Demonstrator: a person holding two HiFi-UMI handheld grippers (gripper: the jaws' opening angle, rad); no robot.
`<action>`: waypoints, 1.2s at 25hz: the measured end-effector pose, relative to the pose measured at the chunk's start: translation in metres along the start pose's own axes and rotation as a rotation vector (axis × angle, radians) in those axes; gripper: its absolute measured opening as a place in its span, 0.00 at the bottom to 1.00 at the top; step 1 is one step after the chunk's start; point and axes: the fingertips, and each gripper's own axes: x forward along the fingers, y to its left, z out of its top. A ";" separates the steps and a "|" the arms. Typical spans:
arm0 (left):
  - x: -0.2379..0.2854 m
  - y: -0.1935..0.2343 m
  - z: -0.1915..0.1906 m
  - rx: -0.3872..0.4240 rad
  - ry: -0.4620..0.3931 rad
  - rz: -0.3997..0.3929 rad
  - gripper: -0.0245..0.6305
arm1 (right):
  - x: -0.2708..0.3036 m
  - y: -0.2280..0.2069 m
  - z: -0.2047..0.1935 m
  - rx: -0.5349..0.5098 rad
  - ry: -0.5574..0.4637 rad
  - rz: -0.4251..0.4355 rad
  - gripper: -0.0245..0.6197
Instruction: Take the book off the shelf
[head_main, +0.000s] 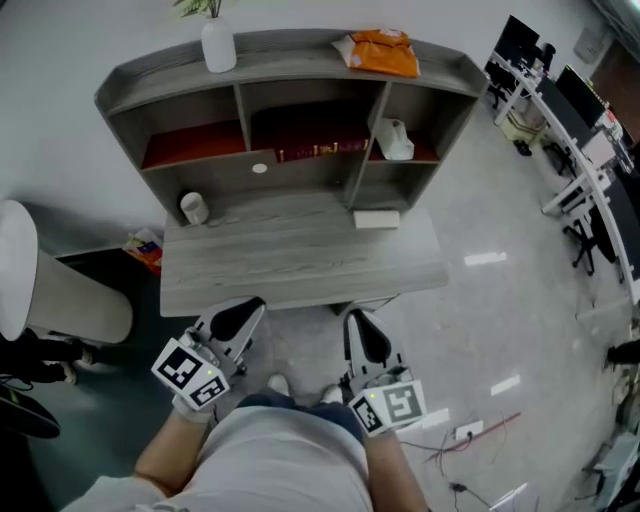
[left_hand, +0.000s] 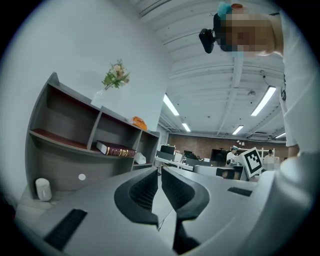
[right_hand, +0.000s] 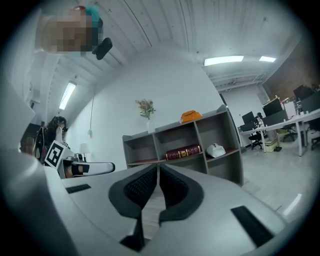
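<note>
A dark red book (head_main: 318, 150) with gold lettering lies flat in the middle compartment of the grey shelf unit (head_main: 300, 72) at the back of the desk. It also shows in the left gripper view (left_hand: 116, 149) and in the right gripper view (right_hand: 183, 152). My left gripper (head_main: 252, 308) (left_hand: 160, 172) is held level before the desk's front edge, jaws shut with nothing between them. My right gripper (head_main: 357, 322) (right_hand: 158, 168) sits beside it, also shut and empty. Both are well short of the shelf.
On the shelf top stand a white vase with a plant (head_main: 218, 45) and an orange bundle (head_main: 385, 52). A white object (head_main: 395, 140) fills the right compartment. A white cup (head_main: 194, 208) and a small white box (head_main: 377, 219) rest on the desk (head_main: 300, 265). Cables (head_main: 470, 440) lie on the floor.
</note>
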 end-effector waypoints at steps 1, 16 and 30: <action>-0.004 0.006 0.001 -0.003 -0.004 -0.002 0.09 | 0.005 0.003 -0.002 0.005 -0.003 -0.005 0.08; -0.020 0.076 0.001 -0.010 -0.002 0.077 0.09 | 0.089 0.022 -0.026 0.117 -0.002 0.075 0.08; 0.071 0.146 0.011 -0.037 -0.025 0.323 0.09 | 0.220 -0.051 -0.036 0.403 0.120 0.349 0.08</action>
